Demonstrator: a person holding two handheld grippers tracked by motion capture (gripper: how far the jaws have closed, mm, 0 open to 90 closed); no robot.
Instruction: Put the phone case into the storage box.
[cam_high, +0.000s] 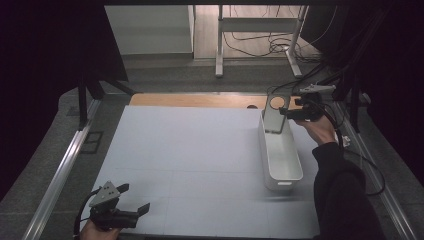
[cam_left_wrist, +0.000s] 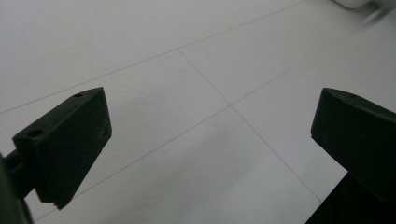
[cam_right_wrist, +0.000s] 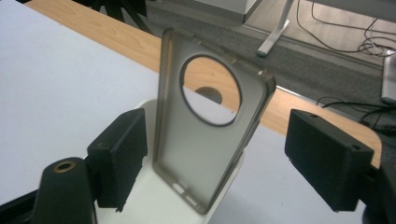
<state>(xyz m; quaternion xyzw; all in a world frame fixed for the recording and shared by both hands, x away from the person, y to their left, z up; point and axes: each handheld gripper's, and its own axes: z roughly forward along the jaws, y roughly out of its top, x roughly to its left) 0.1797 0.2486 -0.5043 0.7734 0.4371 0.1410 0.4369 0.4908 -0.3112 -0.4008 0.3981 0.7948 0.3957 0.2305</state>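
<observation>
Standing in the bin: the phone case rests upright at the far end of the white bin, its bottom edge down inside and its back leaning on the bin's far wall, which looks to be what keeps it from toppling.
Phone case: translucent grey, soft-looking, with a large round camera cut-out near its top; through that hole the wooden strip along the far edge of the counter can be seen.
White bin: long and narrow, lying near the counter's right edge and running from its far edge toward the near one; the rest of its inside looks bare, so there seems to be room for the case to slide down flat.
Right claw: jaws apart on either side of the case, neither pad touching it, so the case appears to stand on its own; the hand holds it level at the bin's far end, a spot from which it could either back off or close again.
Left claw: jaws wide apart with nothing between them, parked low at the counter's near left corner, well apart from the bin, probably to stay out of the way.
Judgement: the case seems placed but not settled, since a nudge could tip it.
</observation>
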